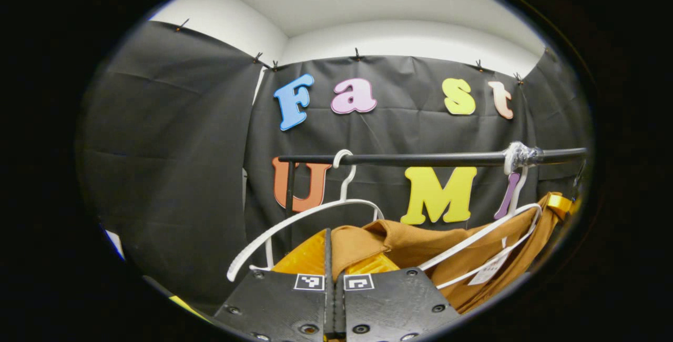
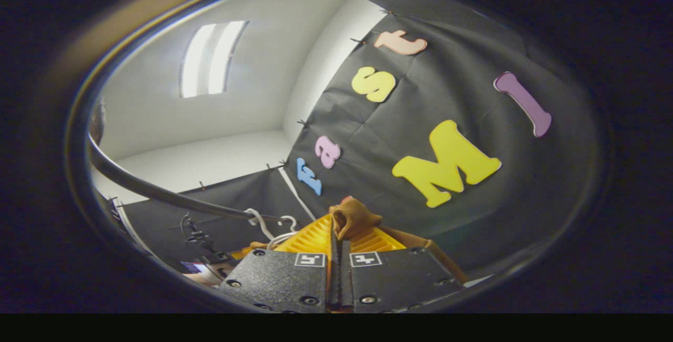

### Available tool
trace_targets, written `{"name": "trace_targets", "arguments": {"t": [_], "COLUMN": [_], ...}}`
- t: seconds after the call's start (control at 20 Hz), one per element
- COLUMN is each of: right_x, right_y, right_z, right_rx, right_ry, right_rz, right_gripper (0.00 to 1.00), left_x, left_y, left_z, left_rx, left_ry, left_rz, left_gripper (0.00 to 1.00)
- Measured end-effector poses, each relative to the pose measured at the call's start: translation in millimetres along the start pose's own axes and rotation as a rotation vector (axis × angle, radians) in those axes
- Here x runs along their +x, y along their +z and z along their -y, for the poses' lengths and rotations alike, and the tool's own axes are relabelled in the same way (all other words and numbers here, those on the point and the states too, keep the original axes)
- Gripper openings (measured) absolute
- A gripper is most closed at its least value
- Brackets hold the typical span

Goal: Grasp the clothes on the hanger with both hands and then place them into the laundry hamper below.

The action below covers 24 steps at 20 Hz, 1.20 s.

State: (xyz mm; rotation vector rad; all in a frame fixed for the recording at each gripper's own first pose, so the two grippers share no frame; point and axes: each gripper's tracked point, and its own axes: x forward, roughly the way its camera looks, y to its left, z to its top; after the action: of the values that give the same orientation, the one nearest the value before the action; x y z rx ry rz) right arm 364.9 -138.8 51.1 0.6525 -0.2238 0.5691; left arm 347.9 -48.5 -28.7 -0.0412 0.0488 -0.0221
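Black rail [image 1: 420, 159] carrying white hangers [image 1: 315, 210]; brown garment [image 1: 420, 247] draped below it. Left gripper [image 1: 333, 258] and right gripper [image 2: 336, 234] each closed on a fabric fold: grasp step apparently done; next, lift clear and lower toward the hamper

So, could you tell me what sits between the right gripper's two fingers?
In the right gripper view, a bunched fold of the brown garment is pinched between the yellow fingers of the right gripper.

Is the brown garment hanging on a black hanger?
No, in the left gripper view the brown garment lies against a white hanger under the black rail.
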Motion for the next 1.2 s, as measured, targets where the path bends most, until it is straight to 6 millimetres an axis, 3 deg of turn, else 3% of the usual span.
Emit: {"name": "trace_targets", "arguments": {"t": [0.15,0.3,0.45,0.6,0.65,0.85,1.0,1.1,1.2], "right_x": [4,12,26,34,35,51,55,59,56], "right_y": [4,2,4,11,8,-11,-42,-52,-57], "right_z": [22,22,22,41,52,84,86,86,88], "right_rx": [-0.179,-0.273,-0.163,-0.084,-0.065,0.056,0.159,0.262,0.353], "right_ry": [-0.15,-0.181,-0.11,-0.089,-0.101,-0.166,-0.12,-0.055,-0.021], "right_rz": [-0.017,-0.055,-0.094,-0.127,-0.162,-0.227,-0.292,-0.321,-0.326], "right_gripper": [0.02,0.04,0.05,0.04,0.04,0.04,0.04,0.05,0.04], "left_x": [-1,1,6,15,18,24,25,25,21], "left_y": [-6,-9,-13,-13,-16,-22,-33,-38,-43], "left_z": [11,12,10,15,17,21,13,-1,-6], "left_rx": [0.011,0.018,-0.04,-0.048,-0.041,-0.005,-0.035,-0.091,-0.128], "left_ry": [-0.029,-0.039,-0.059,-0.11,-0.133,-0.159,-0.152,-0.14,-0.147], "left_rz": [-0.016,-0.018,-0.041,-0.059,-0.071,-0.087,-0.095,-0.103,-0.107], "left_gripper": [0.0,0.0,0.0,0.03,0.0,0.0,0.0,0.03,0.0]}}
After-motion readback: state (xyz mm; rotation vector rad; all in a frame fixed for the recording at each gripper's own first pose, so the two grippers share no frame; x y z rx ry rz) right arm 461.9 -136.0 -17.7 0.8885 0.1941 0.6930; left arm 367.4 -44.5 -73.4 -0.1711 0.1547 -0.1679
